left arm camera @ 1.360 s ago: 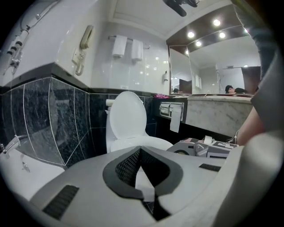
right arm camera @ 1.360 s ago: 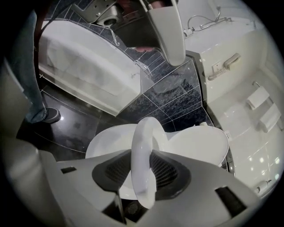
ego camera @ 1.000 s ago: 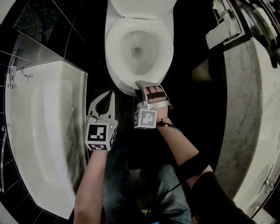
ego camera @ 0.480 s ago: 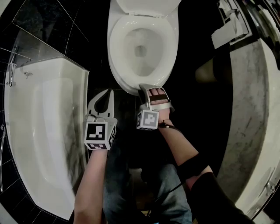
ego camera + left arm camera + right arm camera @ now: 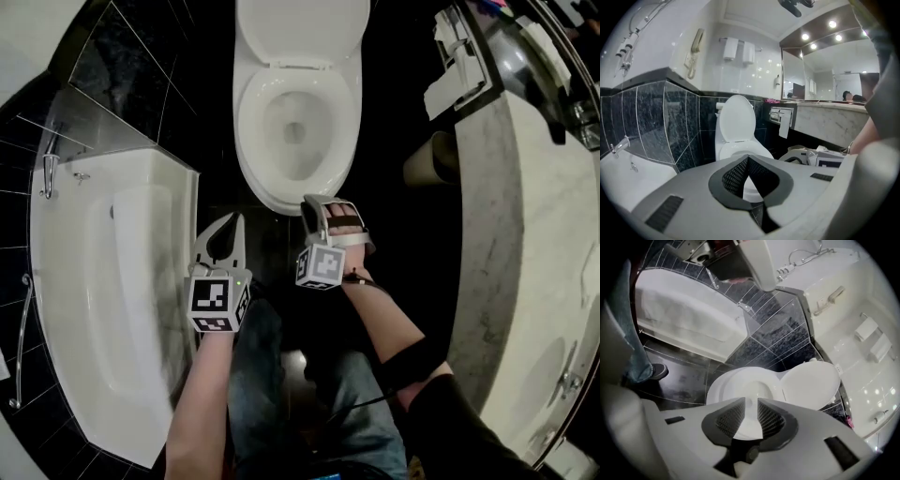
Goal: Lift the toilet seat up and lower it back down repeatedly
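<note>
Legs: jeans (image 5: 258, 375) right behind and below both claws, nearest the camera.
Arms: bare forearm (image 5: 202, 403) runs back from L claw (image 5: 238, 221). A dark sleeve (image 5: 441, 412) is on the arm behind R claw (image 5: 751, 399).
L claw: tips together, nothing btwn them, only a hollow lower down the jaws w/ the toilet showing through. It hangs over the dark floor (image 5: 272, 246), left of R claw and further back from the toilet.
R claw: jaws apart by a narrow slot and have just been closing. Nothing btwn them, the bowl shows through the slot. Tips sit just at the toilet's front edge w/ no pinch on it; contact can't be told.
Toilet seat (image 5: 251, 131): down flat on the bowl, straight ahead of R claw, ahead and right of L claw.
Lid (image 5: 302, 28): up, leaning back, beyond the seat from both claws.
Bathtub (image 5: 103, 300): white, on L claw's left, its rim close beside.
Counter (image 5: 525, 216): pale marble, well off to R claw's right. A tan round obj (image 5: 427, 157) sits btwn it and the toilet; can't tell what it is.
Wall: dark tiles (image 5: 651, 117) low, white above, behind the toilet and farthest from both claws.
</note>
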`<state>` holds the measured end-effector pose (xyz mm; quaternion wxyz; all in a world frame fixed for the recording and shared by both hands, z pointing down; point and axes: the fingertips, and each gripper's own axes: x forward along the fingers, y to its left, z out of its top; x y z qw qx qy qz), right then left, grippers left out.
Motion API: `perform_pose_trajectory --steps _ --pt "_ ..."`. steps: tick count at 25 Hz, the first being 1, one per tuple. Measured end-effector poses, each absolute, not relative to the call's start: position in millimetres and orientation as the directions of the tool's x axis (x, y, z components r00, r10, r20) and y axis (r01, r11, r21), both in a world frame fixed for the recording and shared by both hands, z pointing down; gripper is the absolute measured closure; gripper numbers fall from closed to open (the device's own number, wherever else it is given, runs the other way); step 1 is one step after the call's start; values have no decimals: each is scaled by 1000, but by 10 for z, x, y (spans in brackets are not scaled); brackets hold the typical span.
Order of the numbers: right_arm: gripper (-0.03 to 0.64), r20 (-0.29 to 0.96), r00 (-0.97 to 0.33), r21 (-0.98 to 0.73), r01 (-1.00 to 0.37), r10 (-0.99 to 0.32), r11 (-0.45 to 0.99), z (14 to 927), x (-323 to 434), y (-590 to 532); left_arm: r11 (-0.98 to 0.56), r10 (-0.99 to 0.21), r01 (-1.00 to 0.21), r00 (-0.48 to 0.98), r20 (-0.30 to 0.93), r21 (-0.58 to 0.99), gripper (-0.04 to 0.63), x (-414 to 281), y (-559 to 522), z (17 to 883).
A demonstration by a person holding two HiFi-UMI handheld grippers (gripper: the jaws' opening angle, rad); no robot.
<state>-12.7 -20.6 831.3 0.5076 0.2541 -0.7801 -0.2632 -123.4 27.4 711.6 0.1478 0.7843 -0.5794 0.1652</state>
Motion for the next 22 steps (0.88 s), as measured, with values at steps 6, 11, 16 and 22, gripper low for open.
perform_pose_trajectory --steps 6,11,16,22 --pt "597 607 -373 600 -364 -702 712 6612 161 -121 -323 -846 -946 298 443 20 609 -1062 578 5878" --pt "597 544 -426 473 -555 -723 684 5163 412 -17 -340 -849 -940 309 429 4 609 -879 798 4793" --pt "597 472 -477 280 -717 -742 639 4103 712 174 -352 -863 -936 326 385 2 609 -700 973 3925" --pt "597 454 -487 90 -808 -746 582 3446 1207 528 -350 -872 -937 328 362 5 609 -612 1235 3310"
